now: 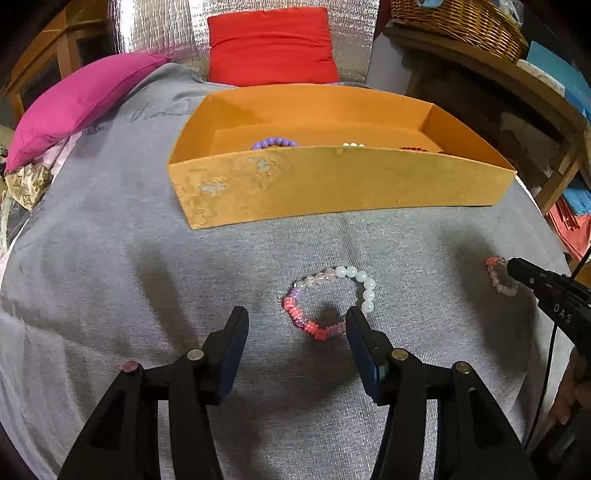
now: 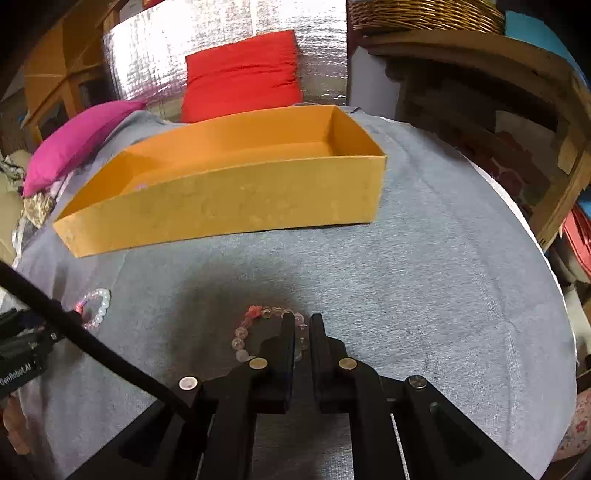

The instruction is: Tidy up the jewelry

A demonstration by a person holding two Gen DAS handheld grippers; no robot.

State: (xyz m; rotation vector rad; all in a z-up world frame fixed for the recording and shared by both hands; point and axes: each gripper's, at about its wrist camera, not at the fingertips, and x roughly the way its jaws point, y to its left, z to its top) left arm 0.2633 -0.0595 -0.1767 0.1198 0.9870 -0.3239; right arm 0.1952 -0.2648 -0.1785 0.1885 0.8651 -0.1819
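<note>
A white, pink and purple bead bracelet (image 1: 328, 301) lies on the grey cloth just ahead of my left gripper (image 1: 297, 325), which is open and empty; its right finger touches the bracelet's edge. It also shows in the right wrist view (image 2: 96, 307). A pale pink bead bracelet (image 2: 258, 332) lies under my right gripper (image 2: 302, 325), whose fingers are nearly closed around its right side. It also shows in the left wrist view (image 1: 498, 277). The orange box (image 1: 332, 181) holds purple beads (image 1: 275, 143), white beads (image 1: 352, 145) and dark red beads (image 1: 413, 149).
A magenta pillow (image 1: 77, 99) and a red pillow (image 1: 271, 46) lie behind the box. A wooden shelf with a wicker basket (image 1: 458, 26) stands at the right. The grey cloth (image 1: 110, 277) covers the surface and drops off at the right edge.
</note>
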